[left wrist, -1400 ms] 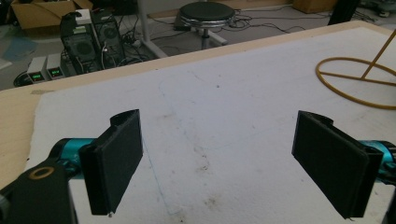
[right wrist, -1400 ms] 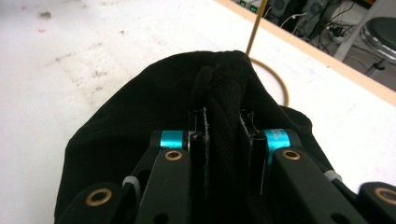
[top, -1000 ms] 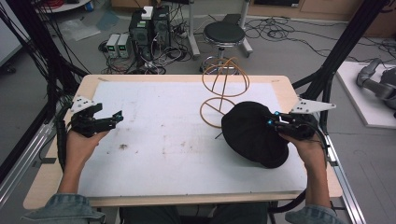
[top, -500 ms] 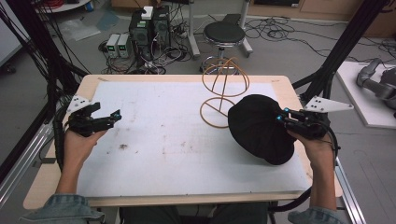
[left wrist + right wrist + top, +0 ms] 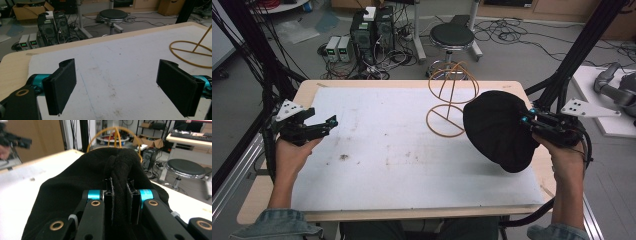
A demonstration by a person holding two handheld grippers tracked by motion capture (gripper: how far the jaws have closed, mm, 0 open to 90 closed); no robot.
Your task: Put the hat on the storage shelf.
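Observation:
A black cloth hat (image 5: 499, 131) hangs lifted above the table's right side. My right gripper (image 5: 527, 120) is shut on a fold of its edge. In the right gripper view the bunched fabric (image 5: 120, 185) is pinched between the two jaws. An orange wire stand (image 5: 448, 102) rises just left of the hat, and its hoop (image 5: 113, 135) shows behind the fabric. My left gripper (image 5: 331, 121) hovers at the left side of the white mat (image 5: 402, 150), open. In the left gripper view its pads (image 5: 62, 85) stand wide apart with nothing between them, the stand's base ring (image 5: 190, 51) at the right.
The wooden table edge (image 5: 267, 200) frames the mat. A black stool (image 5: 452, 36) and computer boxes (image 5: 367, 30) stand on the floor beyond the far edge. Black frame posts (image 5: 572, 60) rise at both sides. A white side surface (image 5: 607, 100) lies to the right.
My right gripper has carried the hat up and to the right, closer to the stand's height. The left gripper has stayed almost still.

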